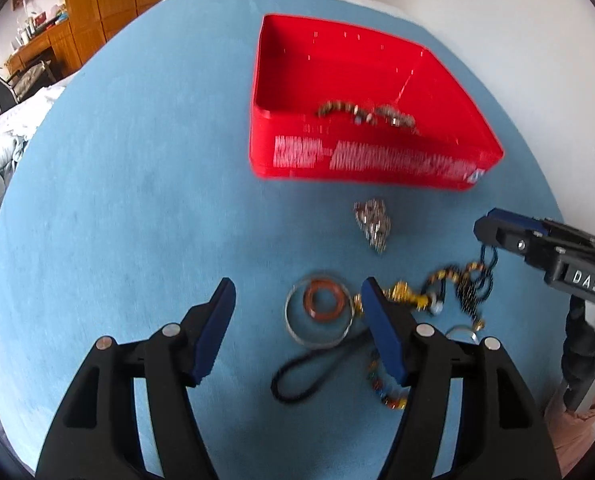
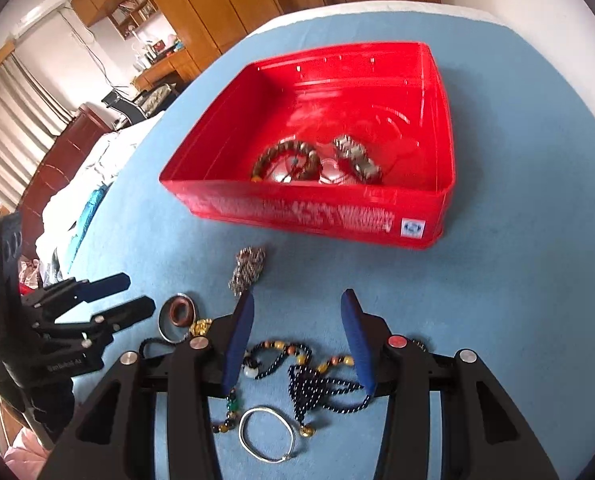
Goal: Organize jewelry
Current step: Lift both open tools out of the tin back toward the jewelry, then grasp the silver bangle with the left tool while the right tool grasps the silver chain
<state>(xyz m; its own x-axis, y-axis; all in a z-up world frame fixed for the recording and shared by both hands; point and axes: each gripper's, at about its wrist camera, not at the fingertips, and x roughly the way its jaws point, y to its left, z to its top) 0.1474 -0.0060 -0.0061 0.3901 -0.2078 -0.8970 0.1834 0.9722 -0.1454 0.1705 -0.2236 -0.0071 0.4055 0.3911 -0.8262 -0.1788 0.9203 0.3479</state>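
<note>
While both tongs hover spread wide over the blue worktop [image 1: 137,160], we hold nothing. Our left tongs [image 1: 297,300] stand around a silver bangle [image 1: 319,312] with an orange ring [image 1: 325,300] inside it. Our right tongs [image 2: 297,308] straddle a dark bead necklace [image 2: 321,384], near a silver bracelet [image 2: 267,434]. Well ahead, the red box [image 2: 317,216] holds a brown bead bracelet [image 2: 289,158] and a metal chain [image 2: 357,158]; another chain heap [image 2: 249,268] lies just before it.

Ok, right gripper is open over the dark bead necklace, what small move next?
Probably lower the right gripper and close on the dark bead necklace. Its fingers straddle the strand on the blue cloth, and the red box already holds two bracelets.
</note>
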